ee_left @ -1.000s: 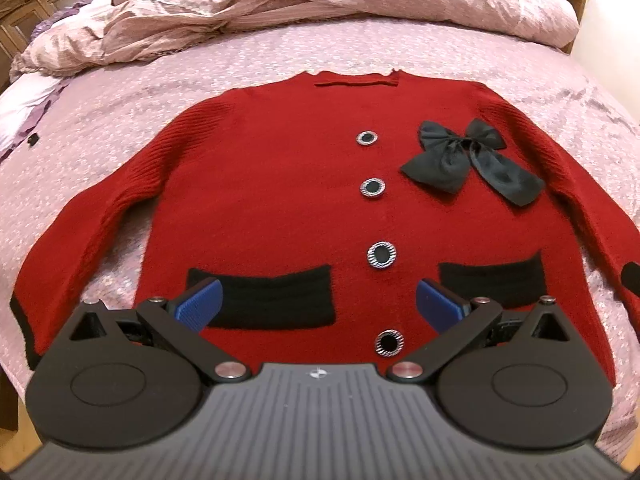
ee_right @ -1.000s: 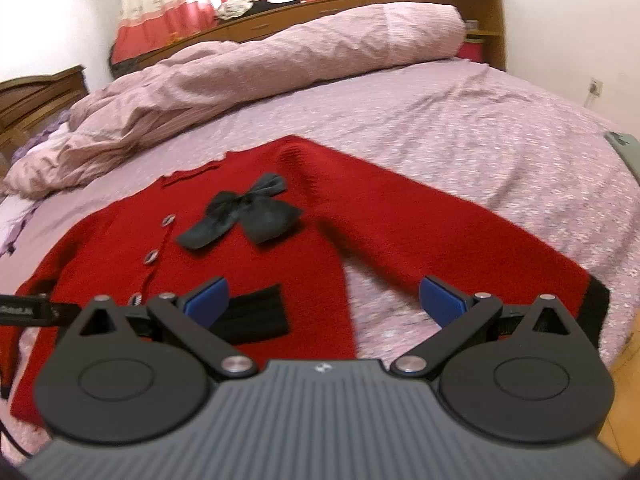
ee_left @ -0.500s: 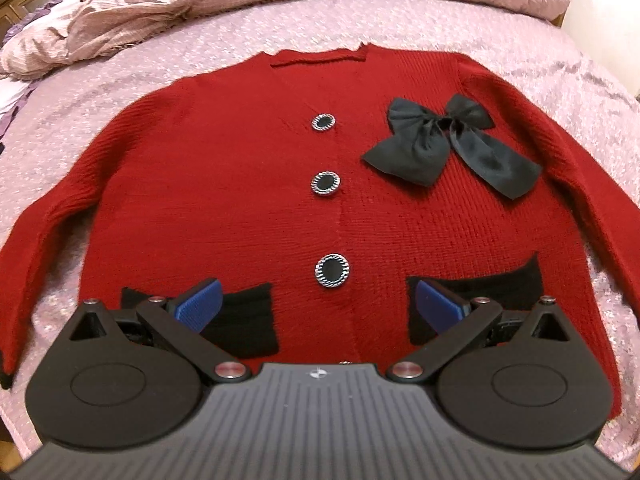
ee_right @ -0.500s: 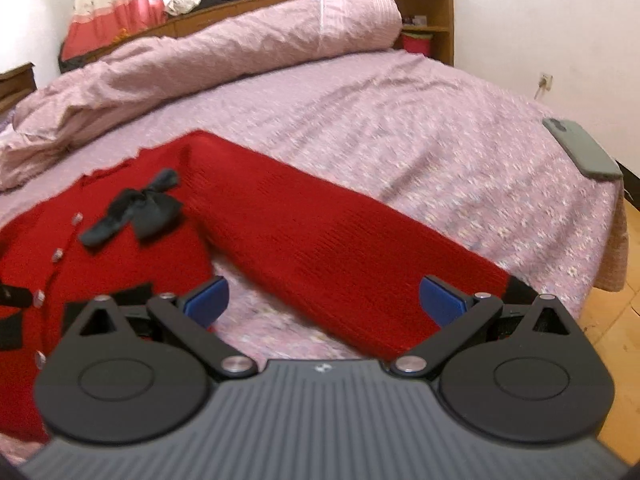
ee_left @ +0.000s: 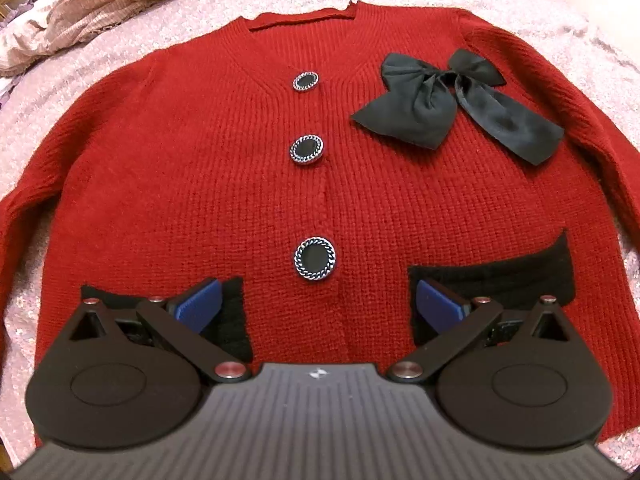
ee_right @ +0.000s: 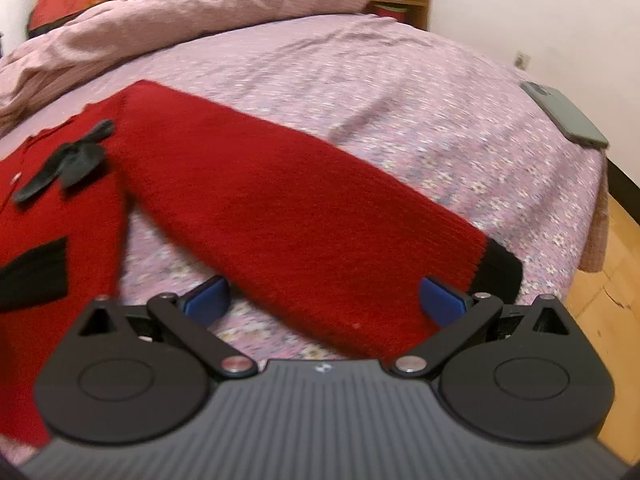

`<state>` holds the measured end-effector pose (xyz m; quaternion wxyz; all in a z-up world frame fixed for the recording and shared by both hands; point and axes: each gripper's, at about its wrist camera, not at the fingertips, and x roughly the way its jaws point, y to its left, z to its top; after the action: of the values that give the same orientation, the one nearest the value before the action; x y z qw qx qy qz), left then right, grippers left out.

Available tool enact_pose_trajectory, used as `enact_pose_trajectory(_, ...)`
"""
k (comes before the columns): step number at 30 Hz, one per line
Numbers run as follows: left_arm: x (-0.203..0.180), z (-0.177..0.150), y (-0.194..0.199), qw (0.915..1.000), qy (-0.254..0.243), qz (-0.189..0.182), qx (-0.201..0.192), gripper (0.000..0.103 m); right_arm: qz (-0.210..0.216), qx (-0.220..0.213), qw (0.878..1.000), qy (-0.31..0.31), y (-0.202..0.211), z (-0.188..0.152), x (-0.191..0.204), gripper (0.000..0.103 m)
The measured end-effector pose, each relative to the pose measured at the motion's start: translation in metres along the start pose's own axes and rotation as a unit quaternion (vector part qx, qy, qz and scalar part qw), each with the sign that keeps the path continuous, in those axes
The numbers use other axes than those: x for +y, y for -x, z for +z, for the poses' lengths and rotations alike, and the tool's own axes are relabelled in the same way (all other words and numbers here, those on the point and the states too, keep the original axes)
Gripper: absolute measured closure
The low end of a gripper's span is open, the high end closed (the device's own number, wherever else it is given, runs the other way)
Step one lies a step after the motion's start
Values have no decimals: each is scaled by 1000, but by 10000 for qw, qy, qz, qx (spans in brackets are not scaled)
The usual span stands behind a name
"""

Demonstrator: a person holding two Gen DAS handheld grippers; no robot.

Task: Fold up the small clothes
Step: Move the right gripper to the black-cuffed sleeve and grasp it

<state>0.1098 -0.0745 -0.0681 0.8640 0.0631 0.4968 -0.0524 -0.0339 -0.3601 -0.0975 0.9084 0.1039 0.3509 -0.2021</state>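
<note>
Two grippers are seen, each with its blue pads spread wide and nothing held between them. A red knitted cardigan (ee_left: 248,184) is laid flat, front up and buttoned, on a pink floral bedsheet (ee_right: 400,92), with the neckline toward the top of the left wrist view and the hem hidden behind the gripper body at the bottom. A black bow (ee_left: 452,100) is seen at the upper right of that view, and black pocket bands lie at the lower left and lower right.

The left gripper (ee_left: 318,304) is held over the lower middle of the cardigan body, its fingers straddling the button line, one pad over each pocket band. Whether the pads touch the knit cannot be told.

In the right wrist view, a sleeve (ee_right: 304,220) is stretched out diagonally from the shoulder at the upper left of the frame to a black cuff (ee_right: 500,268) at the lower right. The right gripper (ee_right: 324,302) is placed near the cuff end, with the sleeve's lower edge passing between its open pads; the long axis of the sleeve runs across the line of the fingers. A grey phone (ee_right: 564,114) is left at the bed's edge, at the upper right, well apart.

The sleeve fold is judged the likely next step, and the right gripper is the nearer one for it: the cuff end would have to be pinched and carried toward the upper left, across the body.
</note>
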Motion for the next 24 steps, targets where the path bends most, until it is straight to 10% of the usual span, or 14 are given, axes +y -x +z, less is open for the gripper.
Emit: enact_pose_trajectory(24, 5, -4, 1, 9999, -1, -132, -33, 0, 384, 209, 9968, -666, -16, -4, -20, 0)
